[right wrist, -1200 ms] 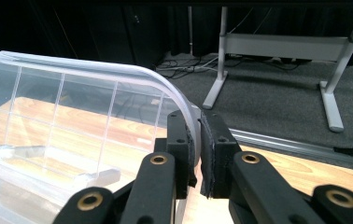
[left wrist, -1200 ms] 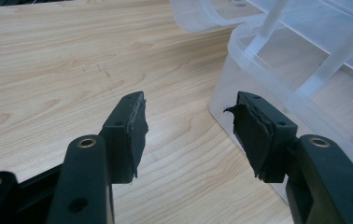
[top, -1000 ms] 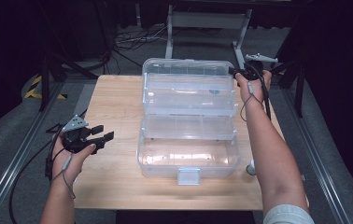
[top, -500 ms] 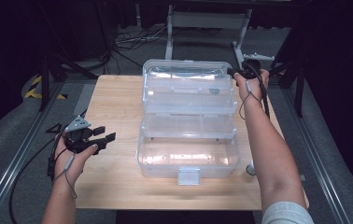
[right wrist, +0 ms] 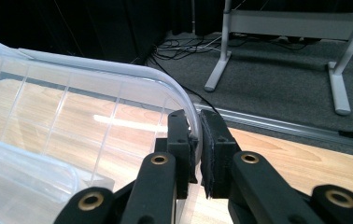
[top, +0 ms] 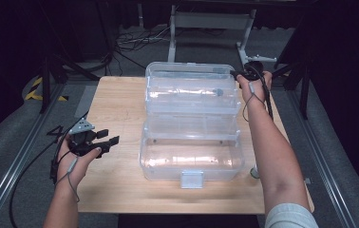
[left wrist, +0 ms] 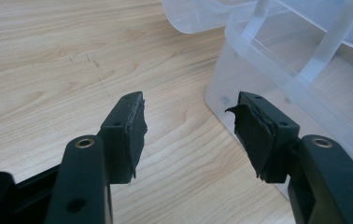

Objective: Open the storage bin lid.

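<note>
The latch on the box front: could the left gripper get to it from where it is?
Probably yes. The left gripper is open and empty, and only bare table lies between it and the latch.

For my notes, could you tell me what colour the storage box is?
The storage box is clear, colourless plastic; the high view shows it best.

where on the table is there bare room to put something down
The widest bare wood is the table left of the clear box, beyond the left gripper. A narrow strip runs along the near edge. The right side is crowded by the forearm and right gripper on the lid.
</note>
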`<state>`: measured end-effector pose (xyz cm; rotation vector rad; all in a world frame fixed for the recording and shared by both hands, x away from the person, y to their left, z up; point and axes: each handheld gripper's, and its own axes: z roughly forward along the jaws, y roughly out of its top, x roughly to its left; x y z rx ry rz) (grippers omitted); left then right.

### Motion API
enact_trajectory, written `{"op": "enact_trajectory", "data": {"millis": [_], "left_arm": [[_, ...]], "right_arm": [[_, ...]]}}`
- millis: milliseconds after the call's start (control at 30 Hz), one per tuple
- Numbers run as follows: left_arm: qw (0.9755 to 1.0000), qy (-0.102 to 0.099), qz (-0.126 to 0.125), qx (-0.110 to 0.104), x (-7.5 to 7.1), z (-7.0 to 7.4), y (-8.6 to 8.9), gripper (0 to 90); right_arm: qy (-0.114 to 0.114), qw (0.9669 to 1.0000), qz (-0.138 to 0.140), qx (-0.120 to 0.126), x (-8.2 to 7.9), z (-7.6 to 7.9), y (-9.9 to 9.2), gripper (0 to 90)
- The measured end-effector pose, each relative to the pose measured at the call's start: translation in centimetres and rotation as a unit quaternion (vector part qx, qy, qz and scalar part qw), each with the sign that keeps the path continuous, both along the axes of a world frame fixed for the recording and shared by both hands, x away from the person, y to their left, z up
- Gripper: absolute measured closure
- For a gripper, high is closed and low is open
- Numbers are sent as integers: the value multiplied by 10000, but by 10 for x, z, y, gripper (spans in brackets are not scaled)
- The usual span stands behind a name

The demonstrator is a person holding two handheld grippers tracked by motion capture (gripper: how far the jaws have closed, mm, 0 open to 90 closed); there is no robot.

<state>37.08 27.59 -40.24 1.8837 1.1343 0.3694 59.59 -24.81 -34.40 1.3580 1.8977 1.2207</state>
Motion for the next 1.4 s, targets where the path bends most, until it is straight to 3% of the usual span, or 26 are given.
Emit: {"op": "enact_trajectory", "data": {"millis": [300,467,767,1033,1167,1400], "left_arm": [[10000,15,-30,12,1,-2,-1,437],[9998,54,-112,143,2,-4,-5,428],[9998,-18,-142,145,3,-4,-5,423],[9988,-182,-417,194,4,-7,-9,420],[9984,-76,-470,317,5,-8,-10,415],[9967,-372,-649,320,8,-9,-10,394]], "right_arm": [[69,10000,-1,30,4,-5,0,835],[135,9999,8,80,7,-10,-2,834],[193,9997,-12,134,10,-15,-2,834],[261,9994,-36,221,13,-20,-3,835],[274,9994,-36,218,13,-22,-3,835],[290,9994,-62,193,14,-25,-3,836]]}}
